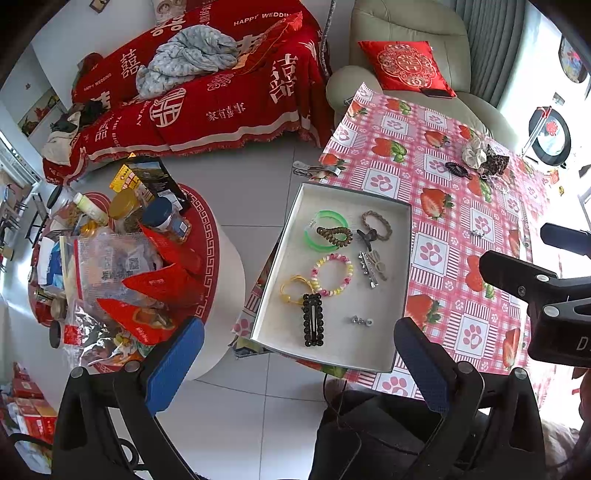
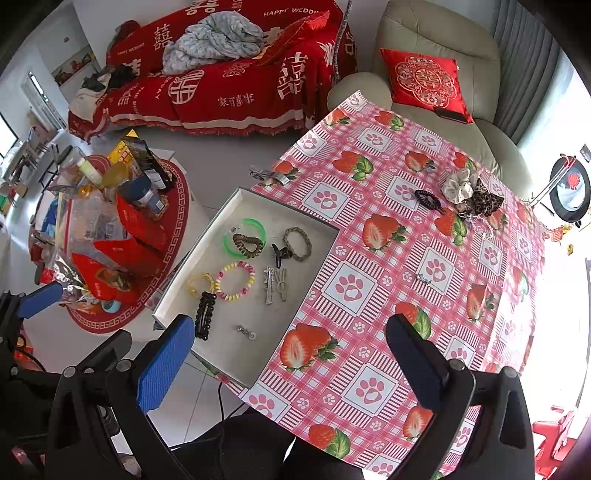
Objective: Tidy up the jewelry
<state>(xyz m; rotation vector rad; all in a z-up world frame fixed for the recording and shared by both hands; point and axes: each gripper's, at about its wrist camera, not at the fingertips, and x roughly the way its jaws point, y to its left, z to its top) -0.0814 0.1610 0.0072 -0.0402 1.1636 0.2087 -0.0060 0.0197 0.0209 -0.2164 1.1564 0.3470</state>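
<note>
A shallow grey tray (image 1: 332,345) sits at the left edge of the strawberry tablecloth (image 1: 436,206). It holds a green bangle (image 1: 312,243), a beaded bracelet (image 1: 349,271), a black rhinestone clip (image 1: 313,319), hair ties, clips and small silver earrings (image 1: 361,320). My left gripper (image 1: 297,365) hangs open above the tray's near end, holding nothing. My right gripper (image 2: 291,362) is open and empty over the tray's (image 2: 255,354) near right corner. Loose on the cloth farther right lie a black coil hair tie (image 2: 427,199), a white scrunchie (image 2: 458,186), a leopard scrunchie (image 2: 485,201) and a small silver piece (image 2: 423,279).
Left of the table stands a round white side table (image 1: 221,295) crowded with jars, bags and red packets. Beyond lie a sofa under a red cover (image 1: 221,92) and a beige armchair (image 1: 406,22) with a red cushion. A person's dark-clothed lap (image 1: 369,435) is below the grippers.
</note>
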